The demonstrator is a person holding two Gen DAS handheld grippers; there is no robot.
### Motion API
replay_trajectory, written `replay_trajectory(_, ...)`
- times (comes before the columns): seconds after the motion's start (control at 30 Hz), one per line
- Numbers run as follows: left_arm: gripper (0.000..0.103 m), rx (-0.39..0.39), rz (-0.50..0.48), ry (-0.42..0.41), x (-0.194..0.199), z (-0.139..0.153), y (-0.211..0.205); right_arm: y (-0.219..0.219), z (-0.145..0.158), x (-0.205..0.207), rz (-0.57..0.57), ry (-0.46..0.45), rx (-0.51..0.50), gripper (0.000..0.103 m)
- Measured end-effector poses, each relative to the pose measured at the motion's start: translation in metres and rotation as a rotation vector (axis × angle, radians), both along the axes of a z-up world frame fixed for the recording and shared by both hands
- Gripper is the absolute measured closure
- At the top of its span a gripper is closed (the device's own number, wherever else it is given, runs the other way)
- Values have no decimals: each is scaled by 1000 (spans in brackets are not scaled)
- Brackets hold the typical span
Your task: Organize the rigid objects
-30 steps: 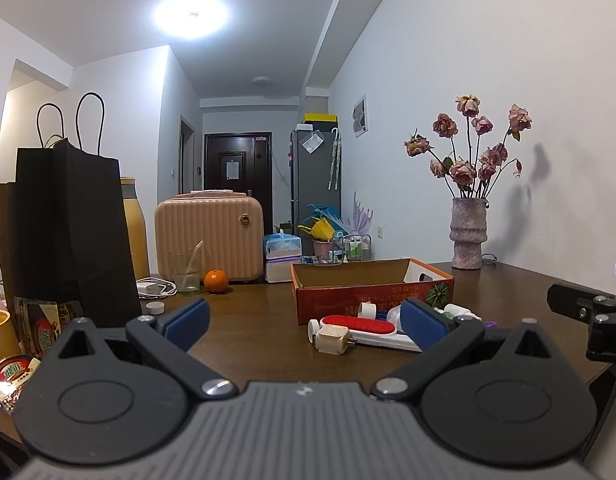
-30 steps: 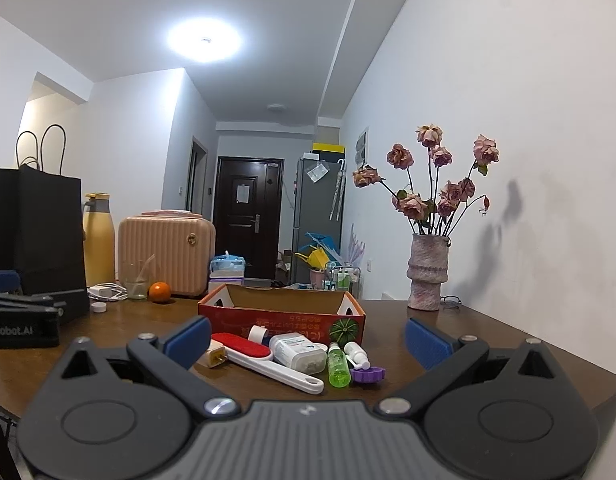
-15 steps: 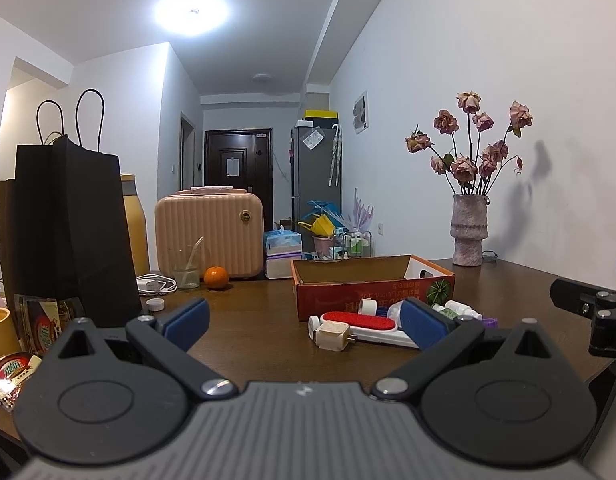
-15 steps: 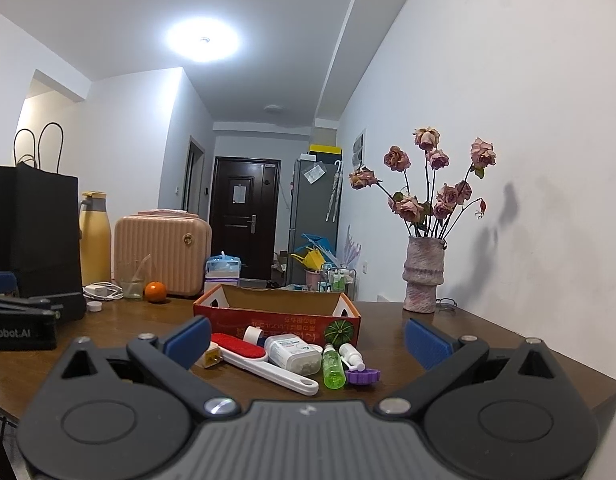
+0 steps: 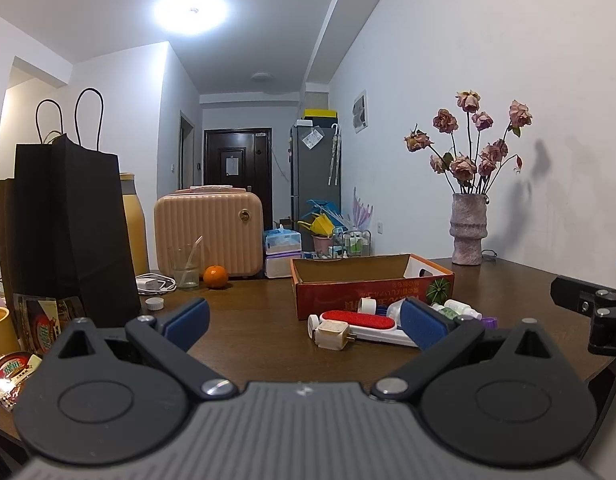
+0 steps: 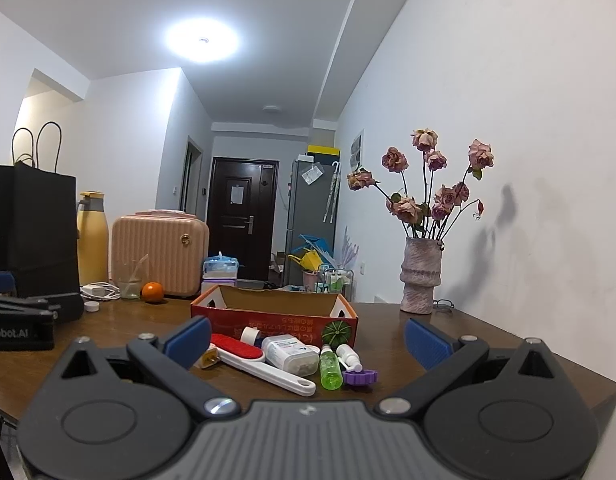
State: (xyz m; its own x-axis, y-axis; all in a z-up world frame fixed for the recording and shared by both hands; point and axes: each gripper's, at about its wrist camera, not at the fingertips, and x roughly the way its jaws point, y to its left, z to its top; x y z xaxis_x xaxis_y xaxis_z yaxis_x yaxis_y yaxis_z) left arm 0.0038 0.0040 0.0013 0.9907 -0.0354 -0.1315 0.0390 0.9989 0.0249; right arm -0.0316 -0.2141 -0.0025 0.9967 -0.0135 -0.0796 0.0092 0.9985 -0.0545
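Right gripper [image 6: 306, 340] is sinking slightly since a second ago; left gripper [image 5: 304, 322] is holding level. Both fingers are standing wide open, empty. Lint brush [image 6: 248, 354], bottles lying before the cardboard box [image 6: 268, 312] on the table [image 6: 427, 328].

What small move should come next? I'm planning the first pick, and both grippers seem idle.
Probably ease the right gripper forward and down toward the green bottle. Both grippers are open and empty, the small items lie loose on the table in front of the red cardboard box, and the bottle lies near the front of the pile.
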Motion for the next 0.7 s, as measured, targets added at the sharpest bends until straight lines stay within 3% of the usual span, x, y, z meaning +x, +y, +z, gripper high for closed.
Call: replay_trajectory(0.7, 0, 0, -2, -1, 0, -1, 0, 0, -1, 1, -8, -3, -4, 0)
